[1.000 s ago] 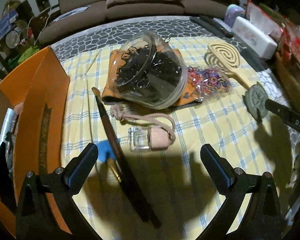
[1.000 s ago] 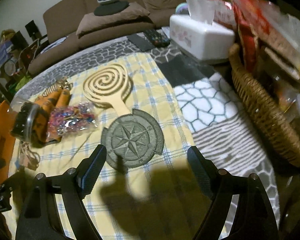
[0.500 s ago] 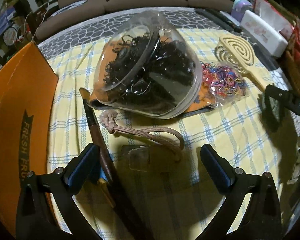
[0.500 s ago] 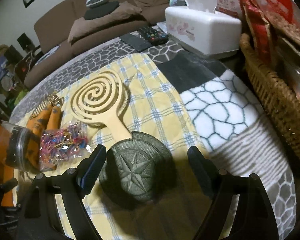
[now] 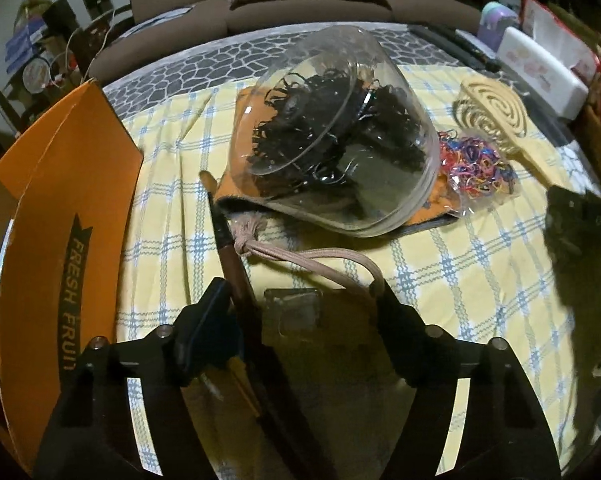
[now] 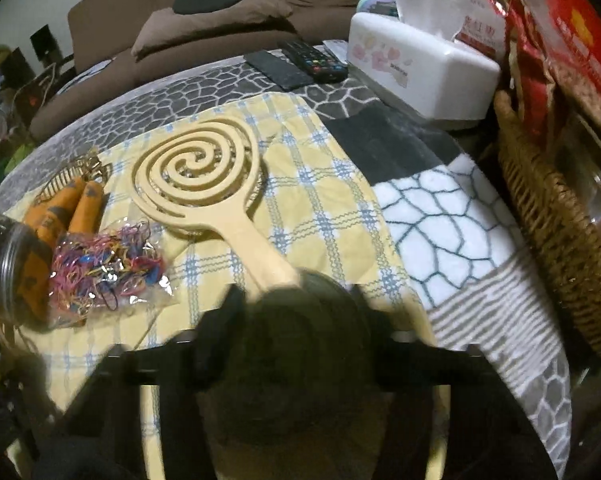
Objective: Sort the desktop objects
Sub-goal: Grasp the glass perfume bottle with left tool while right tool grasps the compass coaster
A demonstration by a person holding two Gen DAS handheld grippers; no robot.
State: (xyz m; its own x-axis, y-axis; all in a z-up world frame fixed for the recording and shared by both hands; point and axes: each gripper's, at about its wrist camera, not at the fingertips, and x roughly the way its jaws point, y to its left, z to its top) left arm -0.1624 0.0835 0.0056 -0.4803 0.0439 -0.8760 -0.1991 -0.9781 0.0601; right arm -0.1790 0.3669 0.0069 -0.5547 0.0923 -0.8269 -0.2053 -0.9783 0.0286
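My left gripper [image 5: 300, 304] hovers low over the yellow checked cloth [image 5: 460, 280], its jaws closing. A small glass bottle [image 5: 292, 312] with a pink cord [image 5: 320, 260] lies between the fingers. A brown brush [image 5: 232, 248] lies against the left finger, and the pads show no firm press on the bottle. In the right wrist view my right gripper [image 6: 296, 312] is blurred and closing around a dark round compass disc [image 6: 308, 344], its pads close beside the disc's rim. The handle of the spiral wooden paddle [image 6: 196, 172] rests on the disc's far edge.
A tipped glass jar of black hair ties [image 5: 332, 136] lies on an orange pouch. Beside it is a bag of coloured rubber bands [image 6: 104, 268]. An orange cardboard box [image 5: 60, 220] stands at the left. A tissue box [image 6: 416, 64], remotes [image 6: 300, 64] and a wicker basket [image 6: 552, 208] are at the right.
Both grippers have come in lower and closer over their objects. Their jaws have narrowed from wide open, the left around the bottle and the right around the disc.
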